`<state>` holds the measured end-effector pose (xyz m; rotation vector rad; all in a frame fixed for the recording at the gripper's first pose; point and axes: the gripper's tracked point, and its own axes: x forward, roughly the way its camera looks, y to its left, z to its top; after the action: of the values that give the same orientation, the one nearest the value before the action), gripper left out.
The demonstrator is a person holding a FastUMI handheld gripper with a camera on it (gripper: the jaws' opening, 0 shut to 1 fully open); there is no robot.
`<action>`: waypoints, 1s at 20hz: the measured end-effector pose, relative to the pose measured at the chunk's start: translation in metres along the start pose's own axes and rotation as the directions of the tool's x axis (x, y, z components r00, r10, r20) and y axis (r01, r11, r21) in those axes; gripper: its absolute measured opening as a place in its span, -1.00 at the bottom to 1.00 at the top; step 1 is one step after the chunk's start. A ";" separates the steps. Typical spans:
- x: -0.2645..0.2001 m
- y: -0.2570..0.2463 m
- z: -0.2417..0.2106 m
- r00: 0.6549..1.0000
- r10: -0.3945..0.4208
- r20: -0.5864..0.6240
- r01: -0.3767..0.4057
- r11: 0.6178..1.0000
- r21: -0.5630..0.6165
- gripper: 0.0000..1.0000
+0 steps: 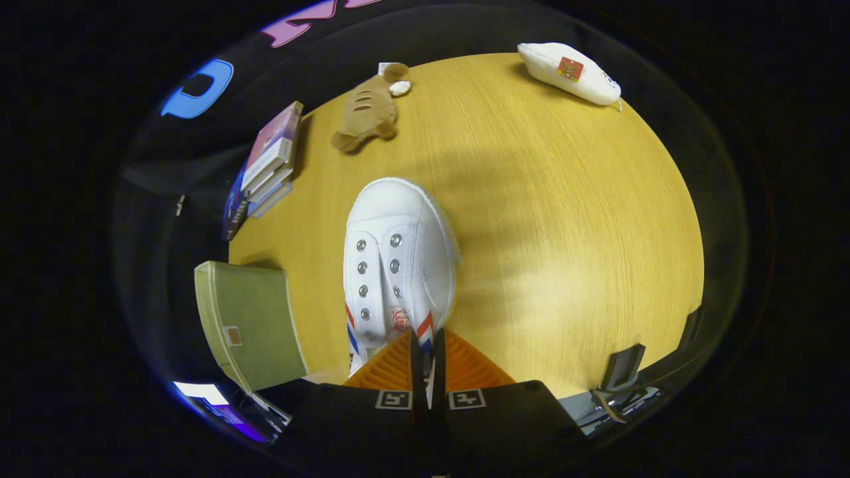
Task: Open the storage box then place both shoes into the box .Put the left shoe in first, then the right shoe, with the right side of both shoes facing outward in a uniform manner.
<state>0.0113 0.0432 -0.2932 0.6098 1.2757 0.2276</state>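
One white shoe (398, 265) is seen at the centre of the frame, toe pointing toward the upper part, its heel end running down between the fingers of the gripper (428, 372). The fingers are nearly together, pinched on a thin part of the shoe's rear collar or side wall; both appear to press on it. Whether the sole is resting on the wooden table (564, 219) or lifted off it cannot be told.

Risks, as judged:
- The hold is on a narrow edge at the heel, so the long toe end may swing or droop, and the shoe may slip out if tilted.
- Which shoe of the pair this is cannot be confirmed, so the order and the outward-facing side could be got wrong.
- The green box (249, 322), lower left of the frame, looks closed; if it is the storage box, insertion would be blocked.

Count: shoes, one; green box, one; stack of books (269, 166), one, upper left; brown plush toy (368, 109), one, upper centre; white pouch (568, 72), one, upper right.
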 end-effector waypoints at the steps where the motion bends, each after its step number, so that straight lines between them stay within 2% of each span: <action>1: -0.010 0.019 0.000 1.000 0.025 0.005 -0.025 1.000 -0.007 -0.90; 5: -0.039 0.110 0.000 0.990 0.139 0.018 -0.138 0.989 -0.059 -0.90; 8: -0.054 0.188 -0.013 0.970 0.245 -0.008 -0.245 0.968 -0.064 -0.90; 10: -0.054 0.232 -0.024 0.961 0.275 -0.032 -0.277 0.955 -0.107 -0.90; 14: -0.041 0.308 -0.049 0.951 0.300 -0.079 -0.309 0.935 -0.175 -0.90; 16: -0.030 0.337 -0.064 0.949 0.298 -0.105 -0.313 0.935 -0.168 -0.90; 20: 0.000 0.365 -0.094 0.960 0.226 -0.165 -0.251 0.956 -0.154 -0.90</action>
<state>-0.0150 0.3717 -0.1099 0.6052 1.3054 0.5881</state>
